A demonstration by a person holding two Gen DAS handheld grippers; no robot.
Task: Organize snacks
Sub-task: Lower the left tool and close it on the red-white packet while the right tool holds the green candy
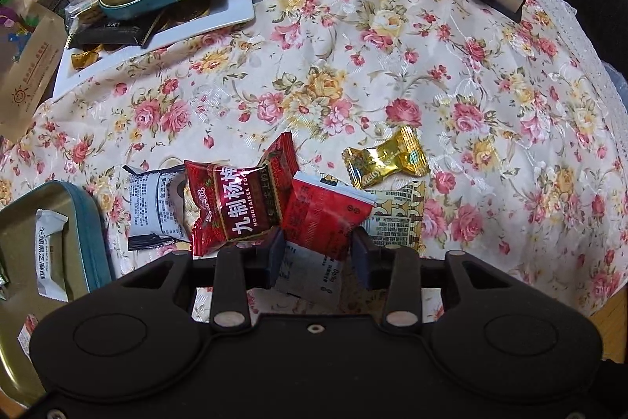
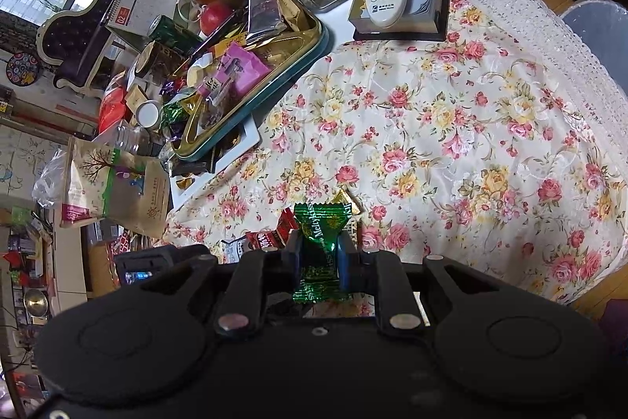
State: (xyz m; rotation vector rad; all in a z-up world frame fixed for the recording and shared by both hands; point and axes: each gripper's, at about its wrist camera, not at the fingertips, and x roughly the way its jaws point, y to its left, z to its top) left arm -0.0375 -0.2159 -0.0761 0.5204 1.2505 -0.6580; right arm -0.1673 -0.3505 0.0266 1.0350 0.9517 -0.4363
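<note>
My right hand-held gripper (image 2: pixel 320 254) pinches a green candy (image 2: pixel 320 246) above the floral cloth (image 2: pixel 451 128). My left hand-held gripper (image 1: pixel 318 254) stands spread over the near snack pile, a flat red packet (image 1: pixel 324 214) between its fingers, untouched.

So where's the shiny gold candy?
In the left wrist view, the gold candy lies on the flowery tablecloth, right of the red snack packets and just above a yellow-edged packet.
</note>
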